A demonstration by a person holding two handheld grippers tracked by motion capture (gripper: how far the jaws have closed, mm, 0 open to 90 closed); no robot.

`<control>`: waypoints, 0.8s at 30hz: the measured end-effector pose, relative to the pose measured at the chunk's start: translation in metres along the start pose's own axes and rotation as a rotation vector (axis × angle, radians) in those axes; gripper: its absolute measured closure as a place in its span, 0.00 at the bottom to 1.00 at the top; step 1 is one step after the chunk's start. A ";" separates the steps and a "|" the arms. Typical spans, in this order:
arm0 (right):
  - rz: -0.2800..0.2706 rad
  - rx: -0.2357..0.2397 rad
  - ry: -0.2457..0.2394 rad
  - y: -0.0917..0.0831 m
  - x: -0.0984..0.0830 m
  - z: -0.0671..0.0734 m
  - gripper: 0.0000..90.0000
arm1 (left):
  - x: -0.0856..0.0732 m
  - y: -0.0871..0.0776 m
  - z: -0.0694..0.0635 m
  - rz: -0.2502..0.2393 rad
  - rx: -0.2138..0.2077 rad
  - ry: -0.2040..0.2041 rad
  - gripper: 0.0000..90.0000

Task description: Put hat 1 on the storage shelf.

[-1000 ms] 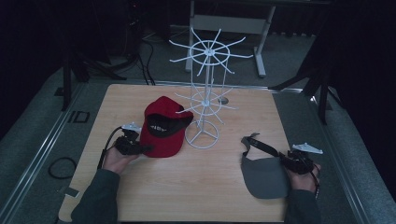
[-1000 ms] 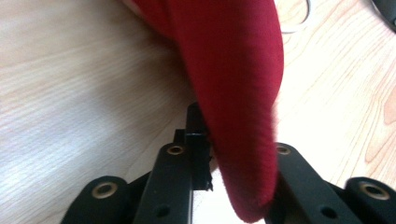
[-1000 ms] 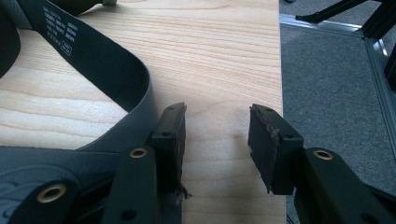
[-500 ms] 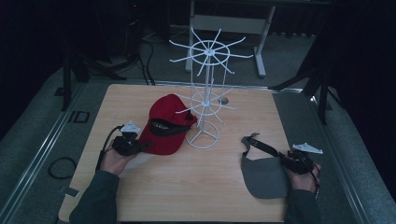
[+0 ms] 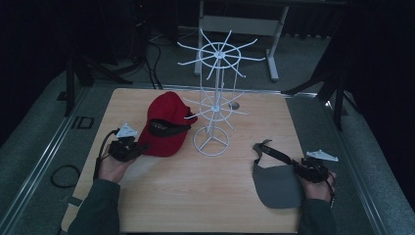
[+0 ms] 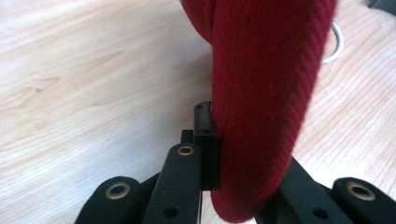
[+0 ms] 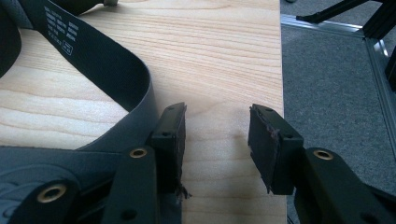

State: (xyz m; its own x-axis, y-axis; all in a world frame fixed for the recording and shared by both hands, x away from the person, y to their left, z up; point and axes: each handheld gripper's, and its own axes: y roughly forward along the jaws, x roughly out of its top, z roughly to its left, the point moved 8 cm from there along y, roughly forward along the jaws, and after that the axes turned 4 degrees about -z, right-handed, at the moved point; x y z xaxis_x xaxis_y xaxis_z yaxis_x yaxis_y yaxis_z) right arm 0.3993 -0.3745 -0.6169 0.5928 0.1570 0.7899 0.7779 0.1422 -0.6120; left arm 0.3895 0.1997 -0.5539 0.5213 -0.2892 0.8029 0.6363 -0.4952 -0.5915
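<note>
The left gripper [image 5: 128, 149] at the counter's [image 5: 161, 196] nine o'clock side is clamped on the edge of the red cap [image 5: 165, 125], which leans toward the white wire rack [image 5: 215, 105] at center. At four o'clock the right gripper [image 5: 306, 170] has its jaws apart beside the grey visor [image 5: 276, 186], whose black strap [image 7: 98, 60] curls against one jaw.

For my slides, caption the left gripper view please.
Left tongs shut on the red cap above the wooden table.
</note>
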 end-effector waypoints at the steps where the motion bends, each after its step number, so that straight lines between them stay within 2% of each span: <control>1: 0.000 0.000 0.000 0.000 0.000 0.000 0.63 | 0.001 -0.001 0.001 -0.005 0.003 -0.003 0.96; 12: 0.000 0.001 0.000 0.000 0.000 0.000 0.63 | 0.009 -0.014 0.011 -0.041 0.056 -0.014 0.96; 24: 0.001 0.001 -0.001 0.000 0.000 0.000 0.63 | 0.018 -0.026 0.018 -0.083 0.088 -0.018 0.95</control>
State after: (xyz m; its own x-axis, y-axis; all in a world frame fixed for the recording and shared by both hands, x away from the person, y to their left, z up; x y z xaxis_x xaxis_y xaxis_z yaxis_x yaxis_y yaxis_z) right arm 0.3992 -0.3743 -0.6169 0.5931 0.1581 0.7895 0.7774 0.1428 -0.6126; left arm 0.3924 0.2223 -0.5258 0.4744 -0.2354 0.8483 0.7245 -0.4429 -0.5281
